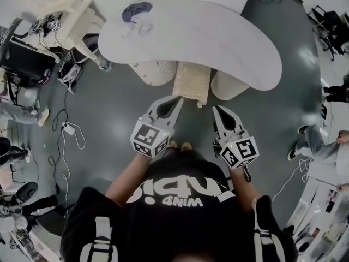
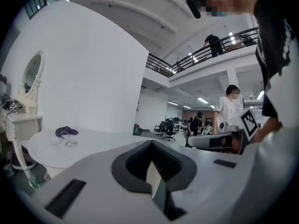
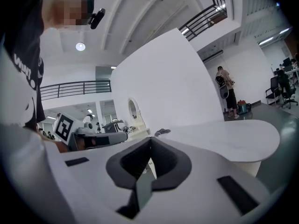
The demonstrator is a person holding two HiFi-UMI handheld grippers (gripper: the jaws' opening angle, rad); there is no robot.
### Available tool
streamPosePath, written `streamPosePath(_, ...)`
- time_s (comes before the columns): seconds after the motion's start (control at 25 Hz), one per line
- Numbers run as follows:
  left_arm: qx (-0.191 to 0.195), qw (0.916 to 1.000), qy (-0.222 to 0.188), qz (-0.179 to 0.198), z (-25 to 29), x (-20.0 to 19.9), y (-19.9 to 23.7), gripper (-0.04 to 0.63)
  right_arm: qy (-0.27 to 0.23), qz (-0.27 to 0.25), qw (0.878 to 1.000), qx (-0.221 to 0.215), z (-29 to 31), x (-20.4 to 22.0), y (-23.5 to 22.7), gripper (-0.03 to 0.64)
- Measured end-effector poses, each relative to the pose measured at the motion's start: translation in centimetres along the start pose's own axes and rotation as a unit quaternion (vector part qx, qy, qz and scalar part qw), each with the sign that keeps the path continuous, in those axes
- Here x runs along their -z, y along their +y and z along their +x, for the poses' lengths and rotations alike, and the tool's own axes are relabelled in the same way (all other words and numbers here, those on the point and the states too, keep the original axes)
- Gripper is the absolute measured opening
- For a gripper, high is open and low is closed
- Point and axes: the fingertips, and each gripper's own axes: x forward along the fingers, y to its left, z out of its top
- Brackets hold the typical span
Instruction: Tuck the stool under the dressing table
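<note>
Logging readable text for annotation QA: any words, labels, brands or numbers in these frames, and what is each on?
"4NIM": white print, lower line on the person's black shirt, as it shows in the head view.
Larger line above it: creased, unreadable.
Shirt print in both gripper views: cut off, unreadable.
Marker cubes on left gripper and right gripper: square patterns only, no letters.
Dressing table, stool: no text.

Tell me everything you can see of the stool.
The stool shows only in the head view: a cream, squarish seat with a nubbly, fabric-like top. Its far part lies under the white dressing table, between two rounded pedestals; its near edge sticks out. Legs are hidden. The left gripper and right gripper, both shut, hold nothing.
</note>
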Motion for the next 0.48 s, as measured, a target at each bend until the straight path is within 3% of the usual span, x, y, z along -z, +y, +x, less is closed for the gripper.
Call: streamPosePath(0.48,-0.009,0.9994,-0.033,0.009,-4.0,-3.4,-0.6,0.008,-0.027,-0.003,1.0,0.015,-1.1,-2.0,2.6,0.021)
